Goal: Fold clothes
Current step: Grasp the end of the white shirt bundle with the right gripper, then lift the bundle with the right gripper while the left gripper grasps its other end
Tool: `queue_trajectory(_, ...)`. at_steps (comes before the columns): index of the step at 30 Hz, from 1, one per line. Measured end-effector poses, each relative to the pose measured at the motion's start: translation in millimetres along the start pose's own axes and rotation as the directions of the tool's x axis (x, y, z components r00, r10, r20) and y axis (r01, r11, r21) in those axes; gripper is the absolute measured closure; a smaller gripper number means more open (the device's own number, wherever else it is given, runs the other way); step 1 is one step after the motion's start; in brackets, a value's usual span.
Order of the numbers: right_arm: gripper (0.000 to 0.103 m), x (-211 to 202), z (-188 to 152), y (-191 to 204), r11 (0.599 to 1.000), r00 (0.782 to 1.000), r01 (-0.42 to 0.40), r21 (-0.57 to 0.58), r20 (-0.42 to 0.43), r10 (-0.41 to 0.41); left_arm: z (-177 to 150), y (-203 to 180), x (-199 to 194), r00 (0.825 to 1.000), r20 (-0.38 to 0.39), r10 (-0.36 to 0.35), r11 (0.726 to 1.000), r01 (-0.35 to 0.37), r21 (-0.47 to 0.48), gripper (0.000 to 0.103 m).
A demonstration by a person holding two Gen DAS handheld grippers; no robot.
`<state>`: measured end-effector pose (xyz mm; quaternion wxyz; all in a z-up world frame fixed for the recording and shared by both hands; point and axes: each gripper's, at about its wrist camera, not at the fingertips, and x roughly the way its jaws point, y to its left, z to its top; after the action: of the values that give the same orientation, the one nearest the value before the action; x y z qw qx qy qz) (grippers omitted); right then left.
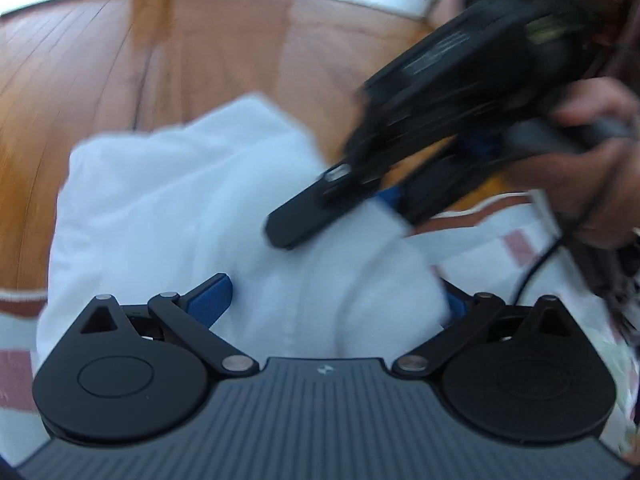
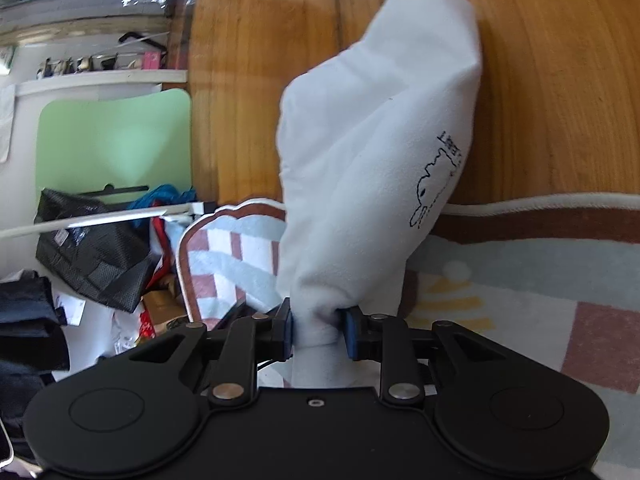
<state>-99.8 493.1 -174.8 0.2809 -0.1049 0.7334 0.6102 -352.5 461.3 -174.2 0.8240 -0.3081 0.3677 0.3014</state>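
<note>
White cloth (image 2: 372, 152), a garment with a small black line drawing and lettering on it, is bunched between the 2 blue pads of the right gripper (image 2: 318, 332), which are clamped narrow on a gathered neck of fabric. The rest of it billows away over the wooden floor (image 2: 560, 80) and the far edge of a checked rug (image 2: 520, 300). In the left wrist view, the left gripper (image 1: 340, 300) stands wide, with the white cloth lying between its fingers; the blur hides whether either pad touches it.
</note>
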Motion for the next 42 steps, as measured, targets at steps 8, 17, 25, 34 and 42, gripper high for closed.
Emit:
queue_trajectory(8,0.036,-27,-5,-33,0.996,0.989,-0.06,0.073,0.139,0.05,-7,44,-8,0.996,-0.037,0.082,0.987,-0.086,-0.138,0.05)
queue_trajectory(17,0.03,-39,22,-77,0.969,0.95,-0.096,0.228,0.313,0.02,-14,67,-10,1.0,-0.006,-0.028,0.976,0.026,-0.217,0.054)
queue_trajectory(25,0.082,16,92,-65,0.99,0.928,-0.065,0.125,0.373,0.013,-21,89,-1,0.996,0.043,-0.072,0.969,0.08,-0.232,0.072)
queue_trajectory(34,0.09,-74,-22,5,0.903,0.647,0.326,-0.281,0.763,0.004,0,24,-45,0.993,0.117,-0.027,1.0,0.027,0.005,0.063)
queue_trajectory(42,0.075,-106,-105,-119,0.914,0.57,0.381,0.144,0.741,-0.354,-22,80,3,0.965,-0.13,-0.229,0.873,0.144,-0.466,0.048)
